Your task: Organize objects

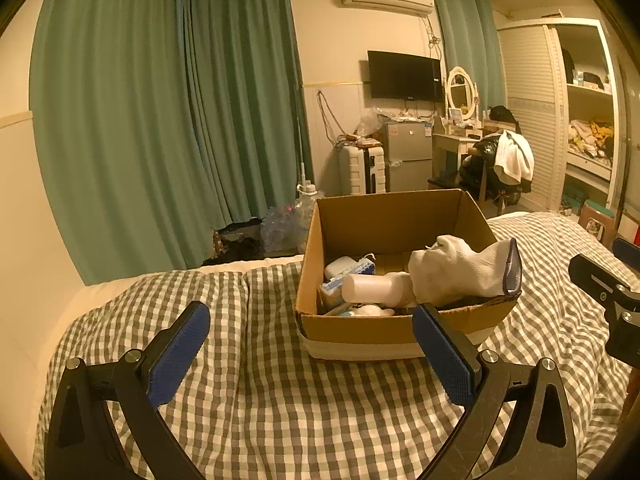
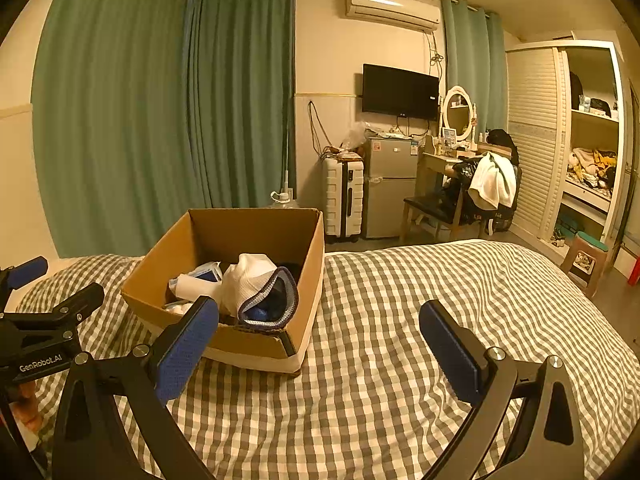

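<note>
An open cardboard box [image 1: 360, 326] stands on the checked bed cover [image 1: 280, 400]. It holds a white glove with a blue-grey cuff [image 1: 460, 270], a white plastic bottle [image 1: 376, 288] lying on its side, a small white case [image 1: 340, 266] and other small items. My left gripper [image 1: 312, 344] is open and empty, just short of the box's near wall. In the right wrist view the box [image 2: 248, 344] is ahead to the left, with the glove [image 2: 256, 284] on top. My right gripper [image 2: 320, 340] is open and empty over the cover beside the box.
Green curtains [image 1: 160, 120] hang behind the bed. A suitcase [image 2: 343, 200], a small fridge [image 2: 390, 184], a dressing table with a chair [image 2: 460, 200] and an open wardrobe [image 2: 588, 152] stand across the room. A stool [image 2: 588, 256] is at the bed's right.
</note>
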Demonstrator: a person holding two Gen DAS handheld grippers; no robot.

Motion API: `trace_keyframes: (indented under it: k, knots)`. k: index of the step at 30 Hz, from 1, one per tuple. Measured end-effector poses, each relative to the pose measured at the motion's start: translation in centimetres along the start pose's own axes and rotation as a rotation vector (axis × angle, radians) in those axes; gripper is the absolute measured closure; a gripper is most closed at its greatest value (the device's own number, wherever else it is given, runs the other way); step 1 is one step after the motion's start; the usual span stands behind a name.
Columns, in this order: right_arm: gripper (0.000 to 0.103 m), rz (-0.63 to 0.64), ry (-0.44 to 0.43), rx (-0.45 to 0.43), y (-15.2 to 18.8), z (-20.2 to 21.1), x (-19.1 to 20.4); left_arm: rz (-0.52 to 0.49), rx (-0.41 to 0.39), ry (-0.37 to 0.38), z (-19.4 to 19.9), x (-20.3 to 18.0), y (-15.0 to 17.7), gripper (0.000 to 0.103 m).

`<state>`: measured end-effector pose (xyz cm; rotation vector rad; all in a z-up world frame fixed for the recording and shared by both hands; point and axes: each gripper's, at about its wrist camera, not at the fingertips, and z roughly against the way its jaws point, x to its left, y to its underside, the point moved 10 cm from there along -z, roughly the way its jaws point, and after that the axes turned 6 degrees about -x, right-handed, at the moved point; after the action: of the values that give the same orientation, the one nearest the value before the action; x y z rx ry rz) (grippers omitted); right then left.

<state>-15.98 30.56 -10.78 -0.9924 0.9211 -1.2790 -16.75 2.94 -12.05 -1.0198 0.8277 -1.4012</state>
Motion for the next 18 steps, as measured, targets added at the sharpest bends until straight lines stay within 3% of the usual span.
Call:
trace_keyframes:
  k: [18]
  knots:
    - [0.002,0.013,0.013,0.008,0.21,-0.12,0.10,-0.008,0.005,-0.041,-0.22,0.49,0.34,0.000]
